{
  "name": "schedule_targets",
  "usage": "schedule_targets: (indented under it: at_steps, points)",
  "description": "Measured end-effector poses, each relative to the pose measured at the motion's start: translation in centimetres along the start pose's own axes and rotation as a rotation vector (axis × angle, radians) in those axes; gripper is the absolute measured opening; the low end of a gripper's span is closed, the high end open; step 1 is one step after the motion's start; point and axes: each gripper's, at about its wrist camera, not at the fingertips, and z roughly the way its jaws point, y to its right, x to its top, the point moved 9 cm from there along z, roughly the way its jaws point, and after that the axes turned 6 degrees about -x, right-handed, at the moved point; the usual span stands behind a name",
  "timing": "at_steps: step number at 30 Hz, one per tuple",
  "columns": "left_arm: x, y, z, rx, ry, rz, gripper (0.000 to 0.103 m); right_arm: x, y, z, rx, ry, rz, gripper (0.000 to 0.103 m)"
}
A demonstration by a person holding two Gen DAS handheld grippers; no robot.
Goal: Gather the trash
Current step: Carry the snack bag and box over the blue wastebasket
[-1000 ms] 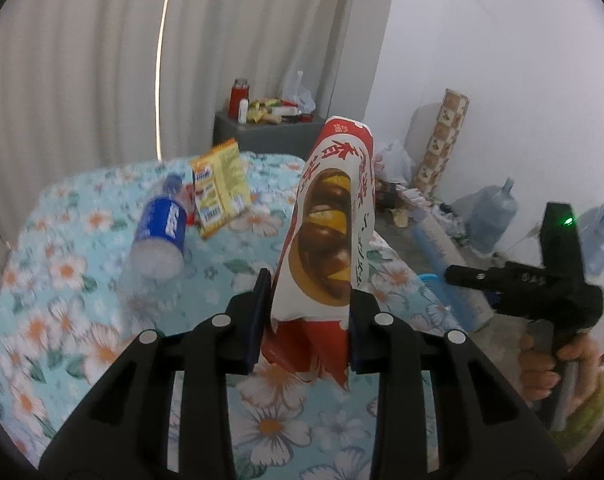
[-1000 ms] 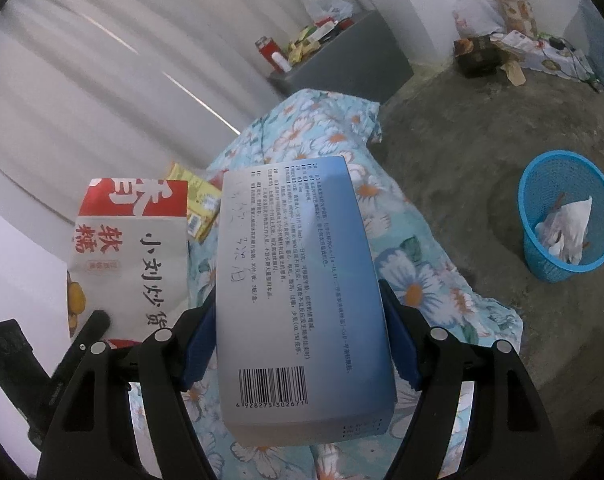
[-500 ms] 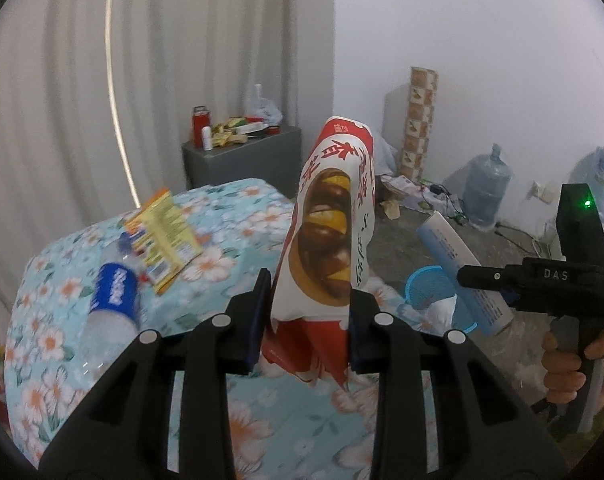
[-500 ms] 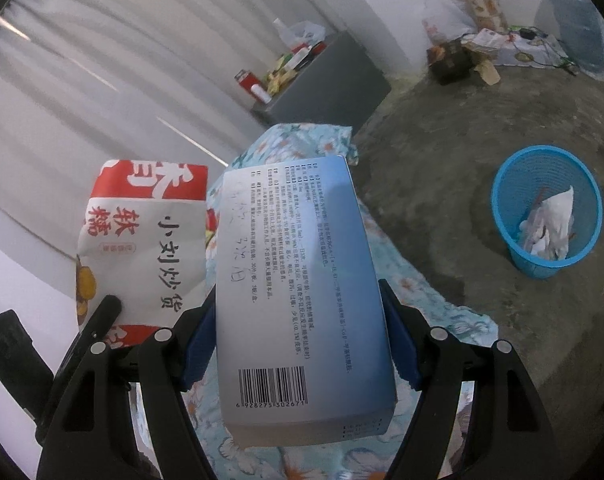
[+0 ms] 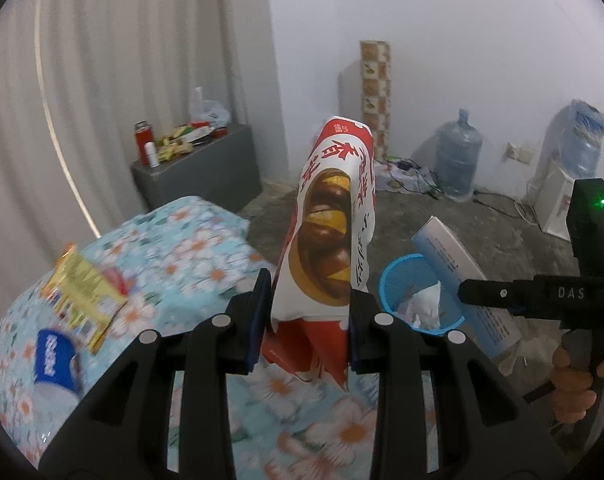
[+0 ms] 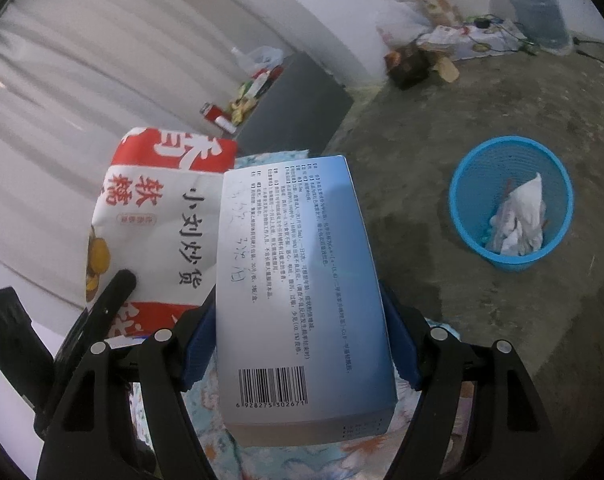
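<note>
My left gripper (image 5: 306, 322) is shut on a red and white chestnut snack bag (image 5: 327, 240), held upright above the floral table (image 5: 182, 256). My right gripper (image 6: 300, 340) is shut on a blue and white medicine box (image 6: 298, 276). The box also shows in the left wrist view (image 5: 457, 272), in front of a blue waste basket (image 5: 401, 284) on the floor. In the right wrist view the basket (image 6: 511, 200) holds crumpled white paper and lies ahead to the right; the snack bag (image 6: 158, 216) is at the left.
A yellow wrapper (image 5: 84, 288) and a blue-labelled bottle (image 5: 56, 360) lie on the table at the left. A grey cabinet (image 5: 206, 172) with clutter stands by the curtain. Water jugs (image 5: 457, 156) stand by the far wall on the concrete floor.
Both grippers have swung right, away from the table, with their loads still held. The blue basket has come closer and more central in both views.
</note>
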Motion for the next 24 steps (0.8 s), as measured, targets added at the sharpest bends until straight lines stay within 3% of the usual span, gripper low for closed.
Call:
schedule_targets:
  at_steps: [7, 13, 24]
  points:
    - [1.8, 4.5, 5.5, -0.056, -0.059, 0.102, 0.030, 1.8, 4.9, -0.6, -0.067, 0.052, 0.088, 0.071]
    - [3.4, 8.2, 10.7, -0.092, -0.106, 0.182, 0.030, 4.1, 13.2, -2.7, -0.206, 0.137, 0.237, 0.071]
    - [2.4, 13.0, 17.7, -0.152, -0.223, 0.244, 0.030, 4.8, 18.3, -1.2, -0.228, 0.133, 0.342, 0.071]
